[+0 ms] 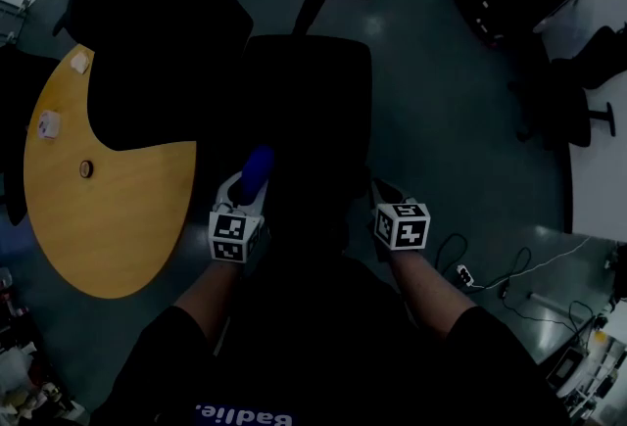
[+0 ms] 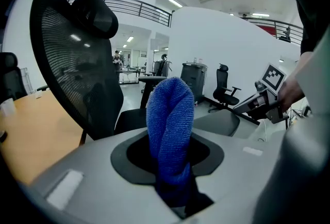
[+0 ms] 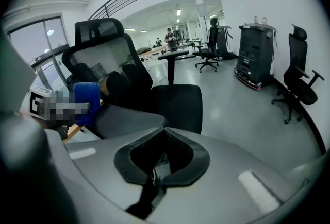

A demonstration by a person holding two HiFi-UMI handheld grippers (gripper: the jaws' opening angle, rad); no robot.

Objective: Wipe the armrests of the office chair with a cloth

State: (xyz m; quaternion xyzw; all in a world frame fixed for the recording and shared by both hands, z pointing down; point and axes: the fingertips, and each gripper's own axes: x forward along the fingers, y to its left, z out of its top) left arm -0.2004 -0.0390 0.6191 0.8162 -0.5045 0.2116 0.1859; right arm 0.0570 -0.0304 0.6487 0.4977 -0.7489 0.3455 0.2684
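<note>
Left tool point(image 2: 174, 187) grips a bunched blue cloth point(image 2: 170, 125); right tool point(image 3: 153, 187) closed, empty. Both at the office chair point(image 1: 309, 91). Wiping apparently not begun; next, lower cloth onto an armrest.

Blue cloth point(image 2: 170, 130), black chair point(image 1: 309, 111) — yellow table point(image 1: 108, 218)

Grey floor point(image 1: 441, 120) carries the black office chair point(image 1: 309, 91); a power strip point(image 1: 464, 273) lies on it; the wooden table point(image 1: 118, 228) holds a small disc point(image 1: 86, 168).
</note>
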